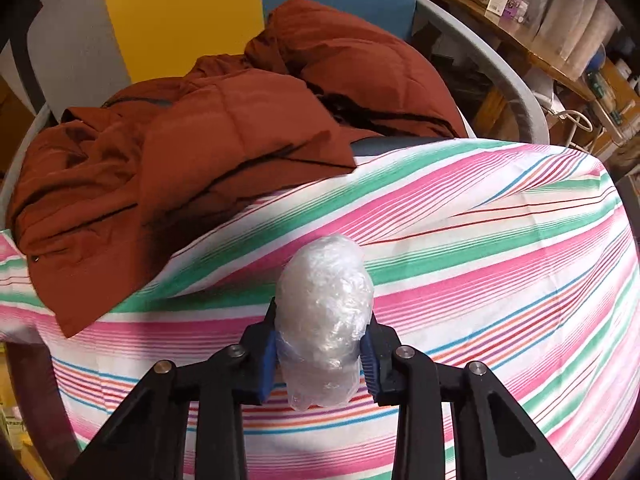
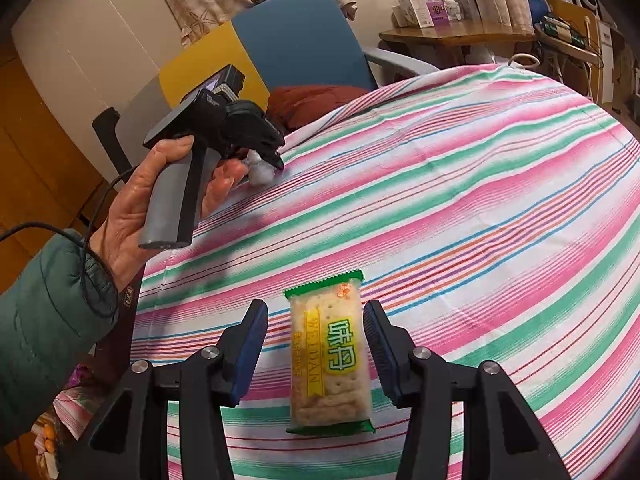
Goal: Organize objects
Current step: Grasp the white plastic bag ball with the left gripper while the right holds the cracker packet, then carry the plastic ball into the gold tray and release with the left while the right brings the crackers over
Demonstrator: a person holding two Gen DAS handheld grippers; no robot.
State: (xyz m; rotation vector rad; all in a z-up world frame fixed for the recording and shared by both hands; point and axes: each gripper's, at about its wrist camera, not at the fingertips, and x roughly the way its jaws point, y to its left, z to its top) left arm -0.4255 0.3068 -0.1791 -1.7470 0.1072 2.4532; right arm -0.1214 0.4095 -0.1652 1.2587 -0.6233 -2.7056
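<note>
My left gripper (image 1: 323, 354) pinches a crinkly clear plastic bundle (image 1: 325, 312) over the striped tablecloth (image 1: 500, 248). My right gripper (image 2: 316, 354) stands open around 1 green-edged cracker packet (image 2: 329, 354), pads not touching.

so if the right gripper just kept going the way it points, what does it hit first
Probably the cracker packet: it lies between the open fingers of the right gripper, on the striped tablecloth. How far below is unclear.
</note>
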